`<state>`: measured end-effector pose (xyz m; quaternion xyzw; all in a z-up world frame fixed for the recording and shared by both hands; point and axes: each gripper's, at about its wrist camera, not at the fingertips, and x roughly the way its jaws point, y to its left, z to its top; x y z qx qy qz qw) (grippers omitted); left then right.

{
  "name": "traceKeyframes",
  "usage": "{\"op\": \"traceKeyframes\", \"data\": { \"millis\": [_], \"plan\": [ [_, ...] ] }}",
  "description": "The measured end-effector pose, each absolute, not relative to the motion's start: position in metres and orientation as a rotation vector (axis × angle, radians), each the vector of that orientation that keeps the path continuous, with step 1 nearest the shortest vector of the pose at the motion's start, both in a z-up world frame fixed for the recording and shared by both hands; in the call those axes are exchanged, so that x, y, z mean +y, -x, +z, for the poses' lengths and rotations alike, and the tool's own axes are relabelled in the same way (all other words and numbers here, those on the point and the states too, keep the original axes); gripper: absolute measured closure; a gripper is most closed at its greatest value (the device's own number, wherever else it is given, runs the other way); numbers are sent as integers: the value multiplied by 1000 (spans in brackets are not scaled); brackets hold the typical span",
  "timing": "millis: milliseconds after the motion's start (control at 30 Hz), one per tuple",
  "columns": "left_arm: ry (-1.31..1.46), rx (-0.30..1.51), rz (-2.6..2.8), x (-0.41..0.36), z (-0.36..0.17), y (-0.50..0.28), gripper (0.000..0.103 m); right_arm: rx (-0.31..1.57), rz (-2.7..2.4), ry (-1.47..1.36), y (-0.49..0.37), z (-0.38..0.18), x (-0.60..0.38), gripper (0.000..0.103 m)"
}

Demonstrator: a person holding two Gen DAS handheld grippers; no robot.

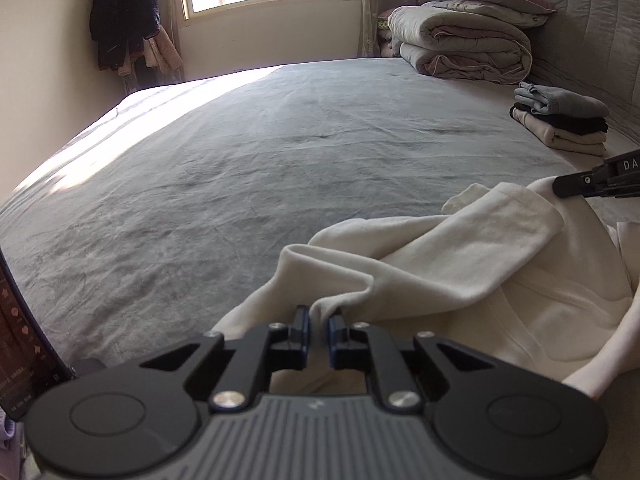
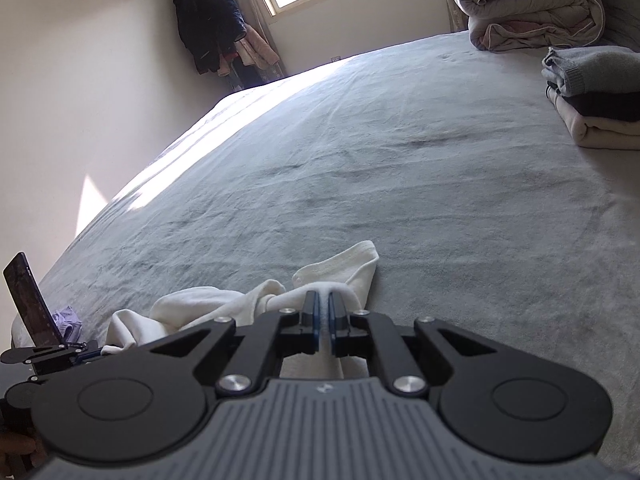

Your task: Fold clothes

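Cream garment held at two points above the near edge of the bed.

The left tongs are clenched on a bunched fold of the cream garment; the right tongs pinch another edge of it, near a ribbed hem. The spaced grips likely serve to spread the cloth over the grey bed for folding. The garment hangs crumpled, partly resting on the bed. A folded stack of grey, black and beige items lies near the headboard, well apart. No containers are in view.
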<state>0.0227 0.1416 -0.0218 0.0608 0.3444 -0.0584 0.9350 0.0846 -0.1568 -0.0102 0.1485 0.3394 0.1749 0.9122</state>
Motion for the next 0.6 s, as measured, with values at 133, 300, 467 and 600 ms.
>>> {"op": "traceKeyframes", "data": {
  "millis": [133, 300, 467, 600],
  "plan": [
    [-160, 683, -158, 133, -22, -21, 62, 709, 363, -273, -76, -7, -155, 76],
    [-214, 672, -185, 122, -26, -23, 50, 688, 386, -187, -61, -4, -149, 53],
    [-242, 675, -151, 119, -34, -30, 52, 663, 412, -100, -45, -2, -143, 53],
    [-188, 680, -112, 127, -31, -33, 90, 642, 432, -32, -32, 0, -138, 53]
  ]
}}
